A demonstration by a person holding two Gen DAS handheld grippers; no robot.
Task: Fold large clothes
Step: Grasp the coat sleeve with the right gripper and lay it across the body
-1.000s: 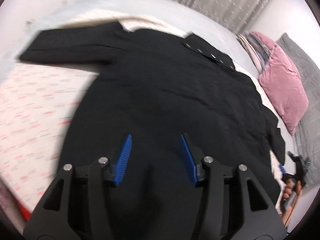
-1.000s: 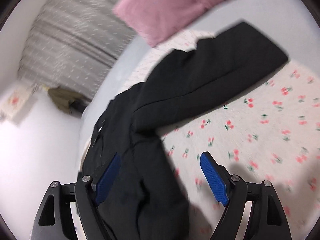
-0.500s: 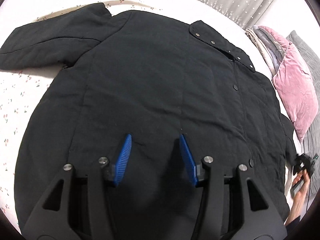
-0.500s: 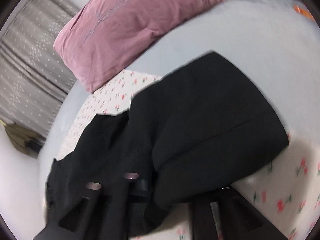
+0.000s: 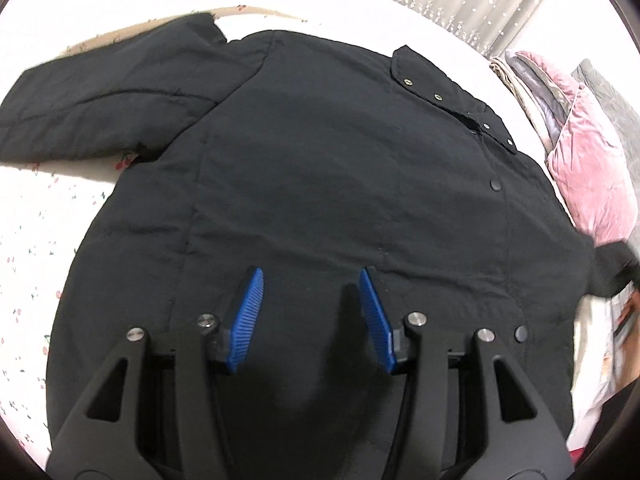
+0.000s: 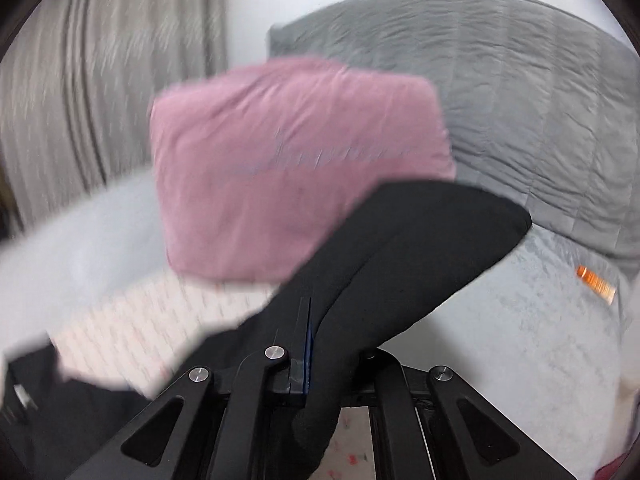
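One coat (image 5: pixel 328 184) lies flat ahead of your left gripper (image 5: pixel 311 284), whose fingers stand released over its lower body. One sleeve (image 6: pixel 404 248) is pinched in your clenched right gripper (image 6: pixel 316 320). One pink pillow (image 6: pixel 296 160) sits just beyond, crowding that edge.

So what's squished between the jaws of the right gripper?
A black coat sleeve, pinched in the right gripper; the right wrist view shows it.

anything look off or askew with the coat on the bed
Mostly fine: the coat lies flat, but its top snap flap gapes unfastened. One sleeve is lifted off the bed, pinched in the right hand-held gripper. Nothing looks damaged.
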